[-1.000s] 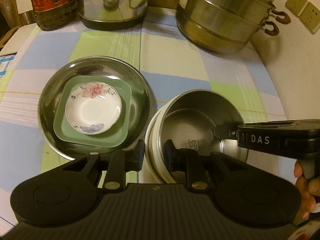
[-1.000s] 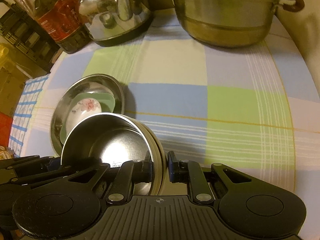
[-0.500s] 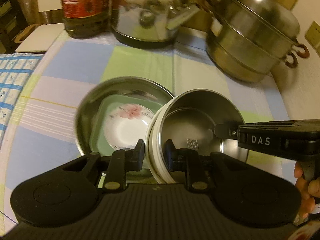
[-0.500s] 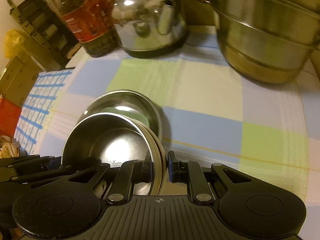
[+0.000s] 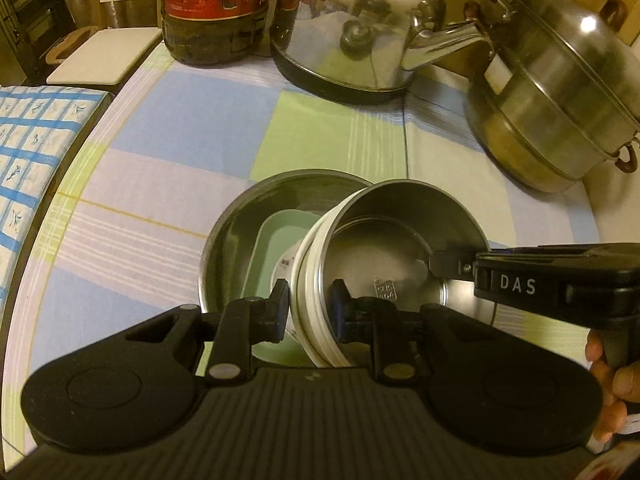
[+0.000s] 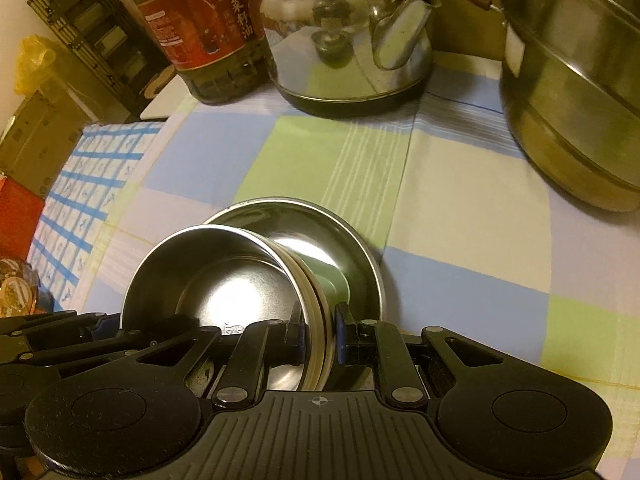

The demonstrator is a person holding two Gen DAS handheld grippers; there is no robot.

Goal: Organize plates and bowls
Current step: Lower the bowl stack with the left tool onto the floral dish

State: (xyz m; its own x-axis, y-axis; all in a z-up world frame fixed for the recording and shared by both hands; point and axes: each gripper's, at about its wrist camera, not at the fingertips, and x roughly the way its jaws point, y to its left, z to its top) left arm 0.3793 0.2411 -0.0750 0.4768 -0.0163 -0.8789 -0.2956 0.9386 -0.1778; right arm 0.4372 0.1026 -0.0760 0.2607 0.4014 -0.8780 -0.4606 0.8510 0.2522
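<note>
A steel bowl with a cream outer wall [image 5: 400, 248] [image 6: 224, 276] hangs above the table, gripped from two sides. My left gripper [image 5: 310, 304] is shut on its near rim, and my right gripper [image 6: 318, 332] [image 5: 444, 264] is shut on the opposite rim. Below and to the left lies a wide steel plate [image 5: 240, 224] [image 6: 344, 248] holding a green square dish [image 5: 276, 240] [image 6: 328, 284]. A white floral saucer [image 5: 286, 264] lies on the dish, mostly hidden by the held bowl, which overlaps the plate's right part.
At the back of the checked tablecloth [image 5: 192, 128] stand an oil bottle [image 5: 212, 8], a steel kettle [image 5: 360, 28] and a large steamer pot [image 5: 560, 92]. A blue-checked cloth [image 5: 28, 136] lies past the table's left edge. A person's fingers [image 5: 608, 384] hold the right gripper's handle.
Both grippers have carried the steel bowl leftward, from beside the wide plate to partly over it. The floral saucer, fully visible before, is now mostly covered by the bowl.
</note>
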